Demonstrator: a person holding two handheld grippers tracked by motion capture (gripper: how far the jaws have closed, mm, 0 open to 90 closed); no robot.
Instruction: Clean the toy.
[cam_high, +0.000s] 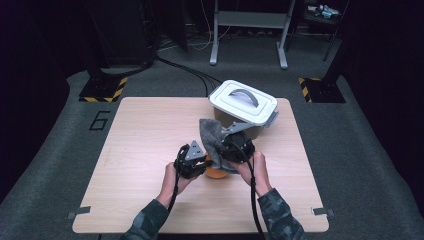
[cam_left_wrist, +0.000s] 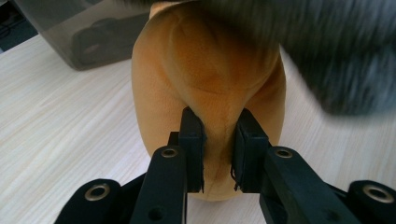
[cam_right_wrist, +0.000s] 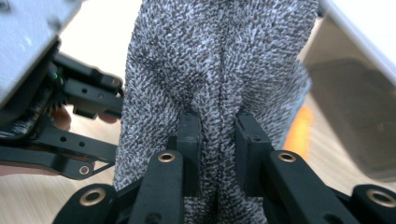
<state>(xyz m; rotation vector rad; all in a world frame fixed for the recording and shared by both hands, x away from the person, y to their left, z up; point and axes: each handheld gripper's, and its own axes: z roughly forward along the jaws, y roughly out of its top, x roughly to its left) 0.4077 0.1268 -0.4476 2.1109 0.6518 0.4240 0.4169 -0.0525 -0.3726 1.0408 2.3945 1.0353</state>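
Observation:
An orange plush thing (cam_left_wrist: 210, 70) sits on the wooden table (cam_high: 145, 135), and my left gripper (cam_left_wrist: 218, 135) is shut on a fold of its near side. From above, the orange thing (cam_high: 216, 173) peeks out between the two grippers, with my left gripper (cam_high: 199, 167) at its left. A grey knitted cloth (cam_right_wrist: 224, 60) hangs pinched in my right gripper (cam_right_wrist: 218, 133), which is shut on it. The cloth (cam_high: 211, 137) drapes over the orange thing, with my right gripper (cam_high: 226, 152) just right of it. Its blurred edge shows as grey cloth (cam_left_wrist: 336, 51) in the left gripper view.
A smoky plastic box (cam_high: 248, 131) with a white handled lid (cam_high: 243, 101) stands just behind the grippers, at the table's far right. Its dark wall (cam_right_wrist: 359, 116) lies close to the right of the cloth. Bare tabletop spreads to the left and front.

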